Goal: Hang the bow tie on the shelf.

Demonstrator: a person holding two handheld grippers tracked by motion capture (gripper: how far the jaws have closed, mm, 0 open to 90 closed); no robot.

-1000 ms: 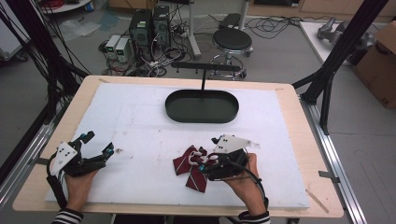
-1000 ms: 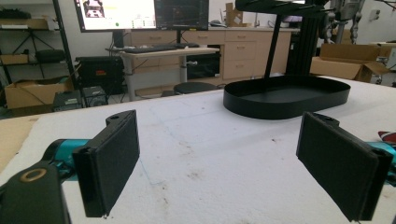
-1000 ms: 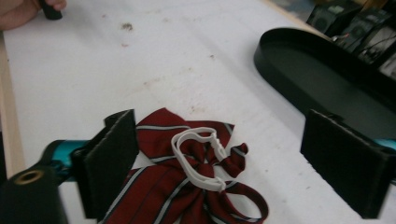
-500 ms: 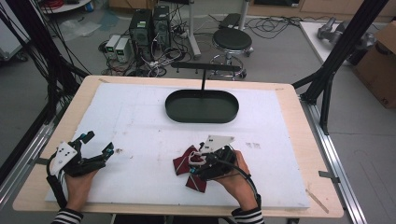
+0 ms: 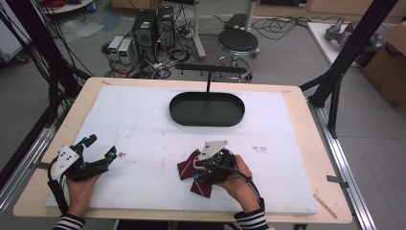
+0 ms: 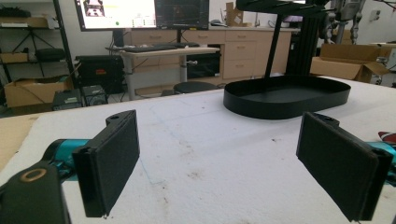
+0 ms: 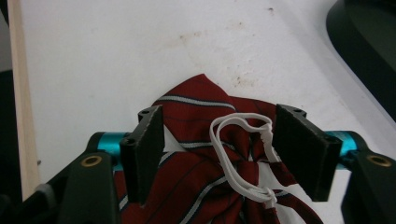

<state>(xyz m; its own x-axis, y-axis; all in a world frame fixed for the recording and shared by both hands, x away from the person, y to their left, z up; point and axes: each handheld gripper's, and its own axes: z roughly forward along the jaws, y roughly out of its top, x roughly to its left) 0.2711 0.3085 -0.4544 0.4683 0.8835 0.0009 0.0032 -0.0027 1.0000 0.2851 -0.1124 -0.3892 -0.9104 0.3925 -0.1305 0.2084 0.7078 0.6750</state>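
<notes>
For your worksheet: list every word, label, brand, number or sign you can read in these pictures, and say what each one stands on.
No text can be read in any of the pictures.
Two monitors show windows and figures, too small and blurred to read.
The computer boxes on the floor bear no legible label.
The cardboard box shows no legible print.

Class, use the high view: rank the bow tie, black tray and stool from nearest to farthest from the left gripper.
From the left gripper:
1. Bow tie, to its right, under the right gripper.
2. Black tray, mid-table at the far side.
3. Stool, on the floor beyond the table.
</notes>
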